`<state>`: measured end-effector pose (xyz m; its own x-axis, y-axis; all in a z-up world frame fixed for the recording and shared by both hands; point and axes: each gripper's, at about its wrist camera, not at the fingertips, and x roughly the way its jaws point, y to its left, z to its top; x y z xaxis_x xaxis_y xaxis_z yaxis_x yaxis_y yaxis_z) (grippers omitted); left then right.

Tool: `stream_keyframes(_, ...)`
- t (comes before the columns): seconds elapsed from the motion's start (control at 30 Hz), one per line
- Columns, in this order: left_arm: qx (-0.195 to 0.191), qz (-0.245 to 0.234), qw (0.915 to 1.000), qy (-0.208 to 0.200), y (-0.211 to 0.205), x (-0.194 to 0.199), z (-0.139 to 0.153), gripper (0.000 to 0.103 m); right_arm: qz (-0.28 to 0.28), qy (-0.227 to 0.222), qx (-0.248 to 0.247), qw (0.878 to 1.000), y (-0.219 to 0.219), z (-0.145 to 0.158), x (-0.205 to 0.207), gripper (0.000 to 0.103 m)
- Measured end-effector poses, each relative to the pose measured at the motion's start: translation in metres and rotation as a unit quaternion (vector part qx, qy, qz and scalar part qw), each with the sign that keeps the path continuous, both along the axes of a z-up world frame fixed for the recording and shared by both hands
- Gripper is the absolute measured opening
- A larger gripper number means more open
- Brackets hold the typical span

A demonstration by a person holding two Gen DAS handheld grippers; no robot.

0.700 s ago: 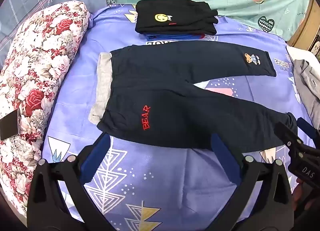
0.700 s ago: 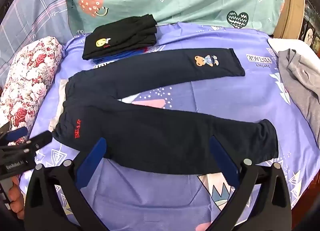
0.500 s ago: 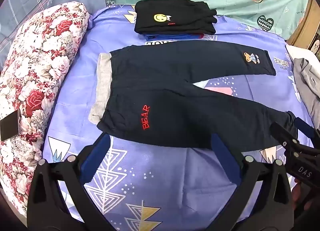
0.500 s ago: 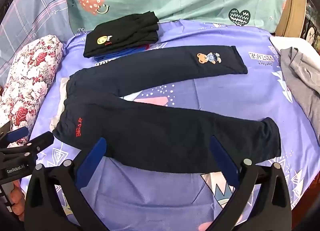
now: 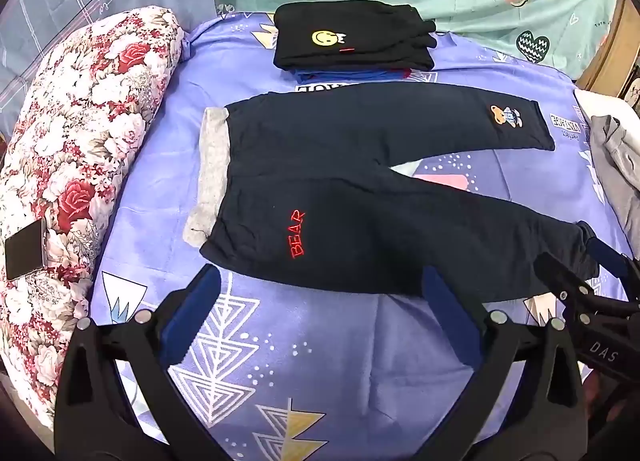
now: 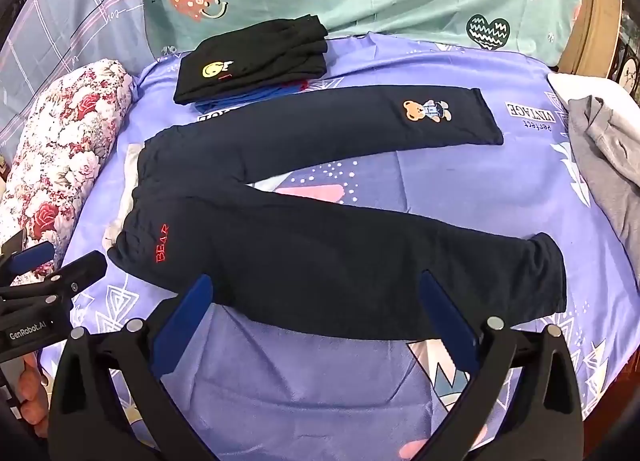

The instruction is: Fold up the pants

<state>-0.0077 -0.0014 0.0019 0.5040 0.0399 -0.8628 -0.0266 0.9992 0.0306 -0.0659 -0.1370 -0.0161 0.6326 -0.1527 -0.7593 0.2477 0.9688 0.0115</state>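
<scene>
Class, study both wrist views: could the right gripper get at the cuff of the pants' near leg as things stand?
Probably yes. The right gripper is open, holding nothing, and the near cuff lies flat on the bedsheet with nothing over it.

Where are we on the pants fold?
Done: navy pants lie spread flat, legs apart; a folded stack sits behind. In hand: nothing, left claw and right claw hover open at the near edge. Left: every fold.
</scene>
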Motion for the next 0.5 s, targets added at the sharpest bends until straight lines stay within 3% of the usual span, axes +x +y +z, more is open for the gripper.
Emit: stream_keyframes(0.5,-0.003,0.001,1.0,0.007,0.0006,-0.0001,-0.004,0.101,0.005,0.013,0.001,1.0,0.0016,-0.006,0.003,0.102)
